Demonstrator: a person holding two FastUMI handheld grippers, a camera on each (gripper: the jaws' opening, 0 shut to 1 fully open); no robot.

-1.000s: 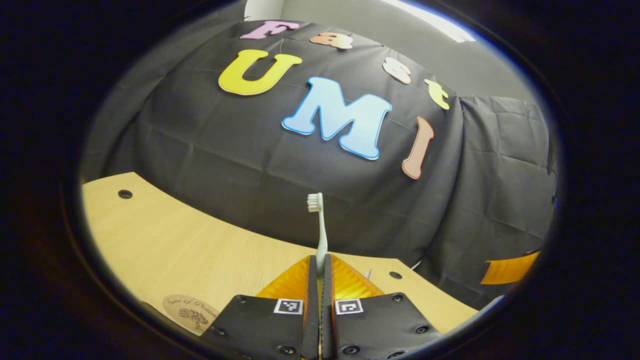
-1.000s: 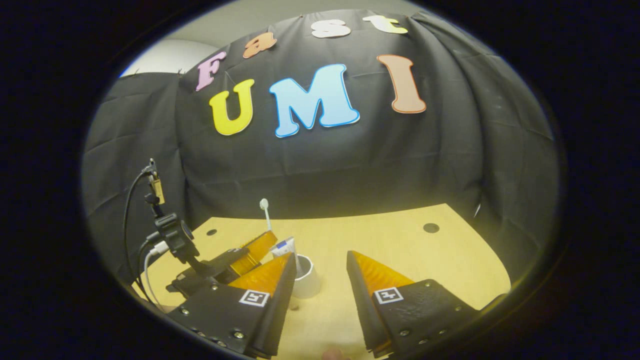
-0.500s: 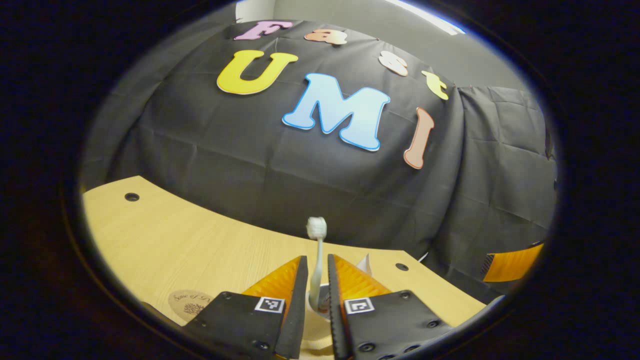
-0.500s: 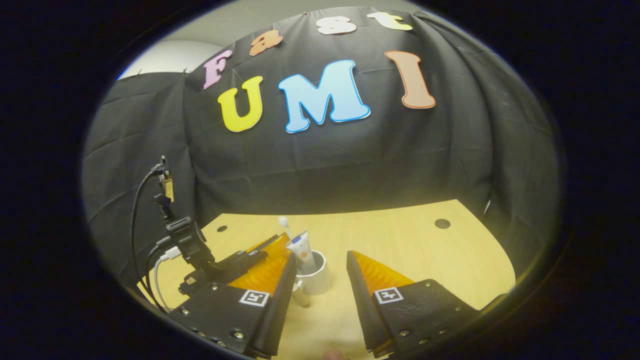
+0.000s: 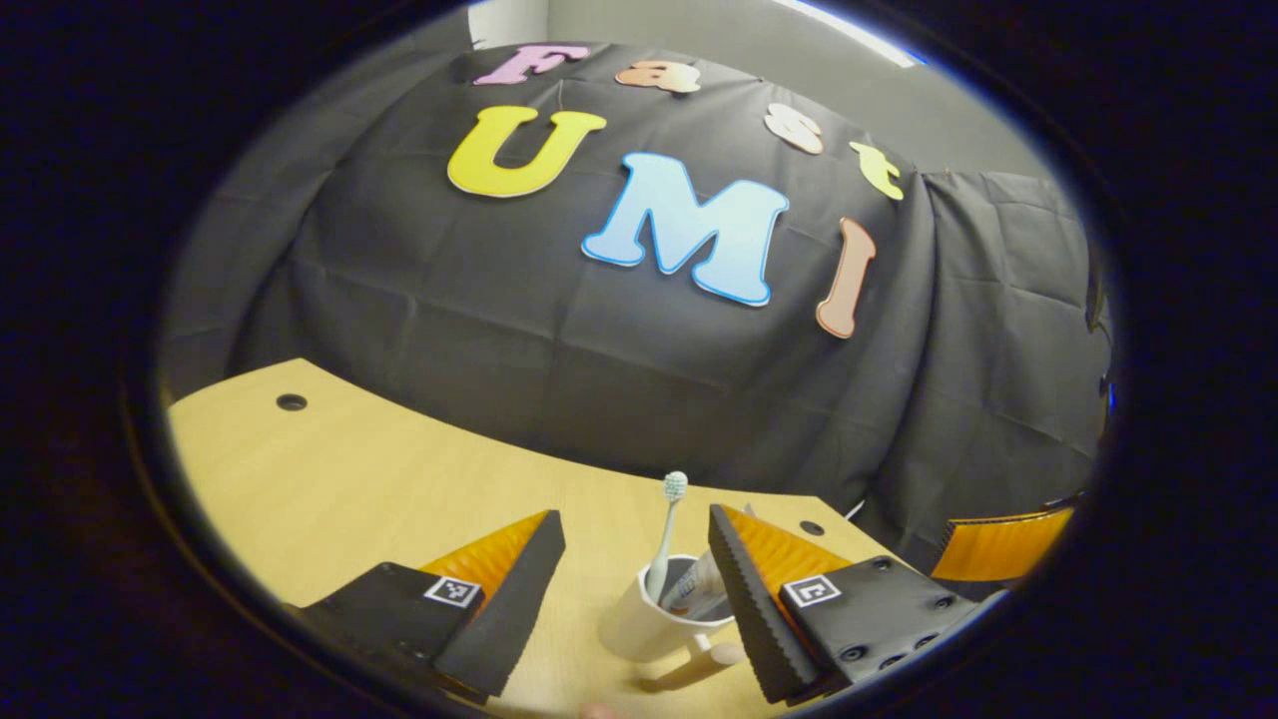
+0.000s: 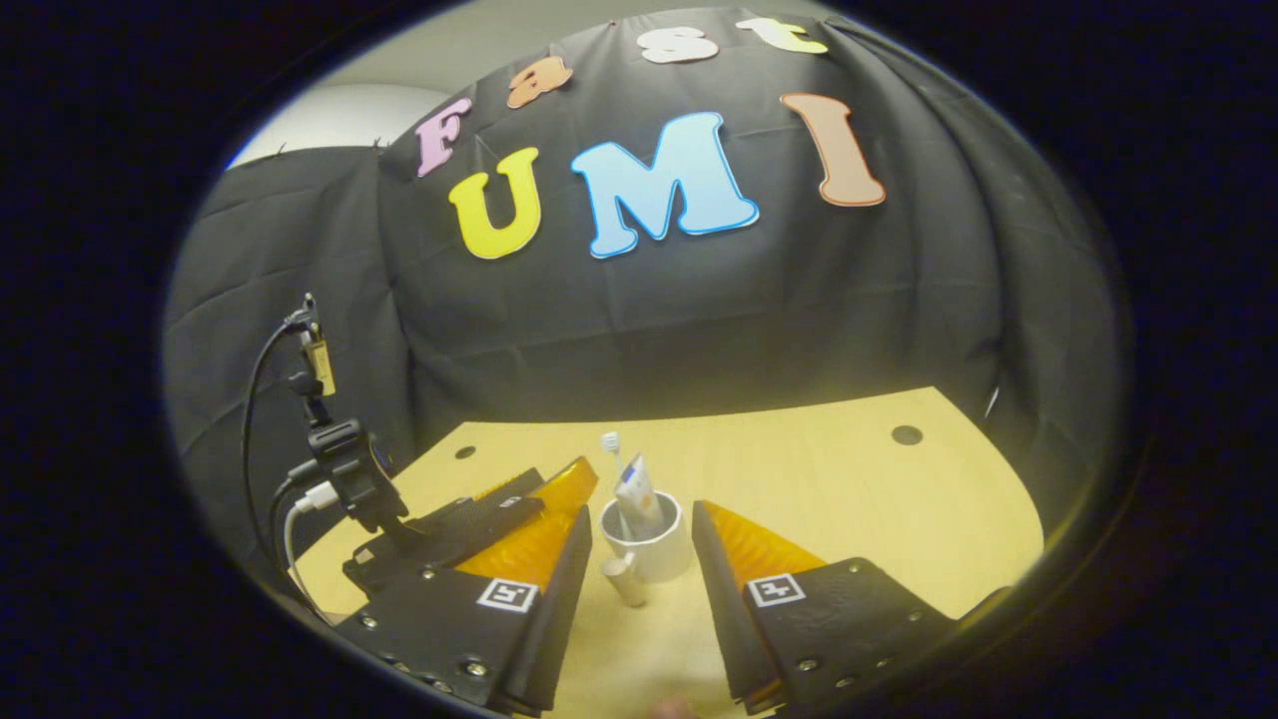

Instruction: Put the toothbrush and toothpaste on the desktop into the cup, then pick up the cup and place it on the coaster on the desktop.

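We see the left tongs (image 5: 634,559) spread wide apart, holding nothing. Right between their two fingers stands the white cup (image 5: 649,624) on the tabletop (image 5: 349,489). It sits closer to the finger on the right side of the left gripper view, but we cannot tell if it touches that finger. The toothbrush (image 5: 667,534) stands in the cup with its brush end up, leaning a little. The toothpaste (image 5: 699,589) is in the cup too, just beside the toothbrush. A handle sticks out from the bottom side of the cup, toward the tongs

The right tongs (image 6: 639,544) are also wide apart and hold nothing. In the right gripper view the cup (image 6: 654,544) stands just past their tips, in the gap between the two fingers, and the fingers do not press on it. The toothbrush (image 6: 611,454) and the toothpaste (image 6: 636,494) poke up out of the cup. The cup's handle points back toward the right tongs. To the left of the cup we see the left tongs (image 6: 539,499) from the side, close beside it, with a small black camera (image 6: 344,469) and wires riding on top of them
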